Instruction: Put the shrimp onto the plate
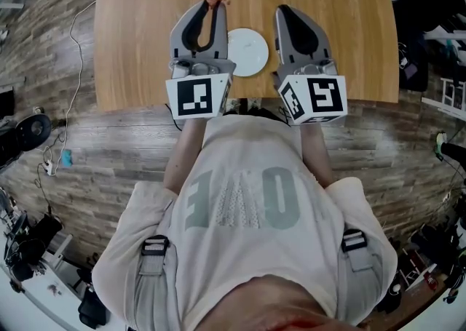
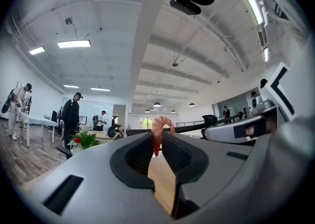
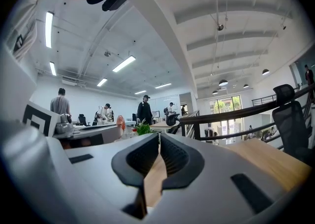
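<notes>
Left tongs [image 1: 212,8] and right tongs [image 1: 283,11] reach out level over the wooden counter [image 1: 138,38], their marker cubes [image 1: 198,97] nearest the person's chest. Between them a white plate [image 1: 251,53] lies flat on the counter, its left edge hidden under the left tongs. The right tongs are closed together with nothing between them. The left tongs are clamped on a pink shrimp [image 1: 216,0] at their very tips, beyond the plate's far left rim, not on it.
</notes>
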Demonstrator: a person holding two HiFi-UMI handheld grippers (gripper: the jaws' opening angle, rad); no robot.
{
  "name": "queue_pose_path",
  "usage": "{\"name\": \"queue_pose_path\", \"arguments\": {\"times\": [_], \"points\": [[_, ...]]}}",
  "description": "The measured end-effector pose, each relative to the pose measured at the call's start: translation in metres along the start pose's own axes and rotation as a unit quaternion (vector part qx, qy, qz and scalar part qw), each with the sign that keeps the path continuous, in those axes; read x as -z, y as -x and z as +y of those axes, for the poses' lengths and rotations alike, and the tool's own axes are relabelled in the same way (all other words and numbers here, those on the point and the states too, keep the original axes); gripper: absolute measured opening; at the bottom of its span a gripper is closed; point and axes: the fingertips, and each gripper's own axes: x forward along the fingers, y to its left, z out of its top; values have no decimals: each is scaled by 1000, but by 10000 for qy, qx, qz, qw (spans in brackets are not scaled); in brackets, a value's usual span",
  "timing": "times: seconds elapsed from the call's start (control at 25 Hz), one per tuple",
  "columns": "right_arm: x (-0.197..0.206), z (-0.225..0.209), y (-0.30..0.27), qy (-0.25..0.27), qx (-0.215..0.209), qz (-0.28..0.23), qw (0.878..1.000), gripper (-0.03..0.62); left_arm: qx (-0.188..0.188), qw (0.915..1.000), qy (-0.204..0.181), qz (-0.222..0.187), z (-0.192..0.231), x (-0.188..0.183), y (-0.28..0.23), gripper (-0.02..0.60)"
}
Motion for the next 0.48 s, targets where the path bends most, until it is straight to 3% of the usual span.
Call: {"name": "queue_pose_path", "arguments": {"times": [0.2, 0.48], "points": [[6, -2, 3, -57, 71, 71, 9999, 26, 178, 9982, 120, 556, -6, 33, -8, 58], [12, -10, 18, -113, 290, 151, 9994, 26, 486, 9887, 51, 1415, -20, 91, -9, 58]]}}
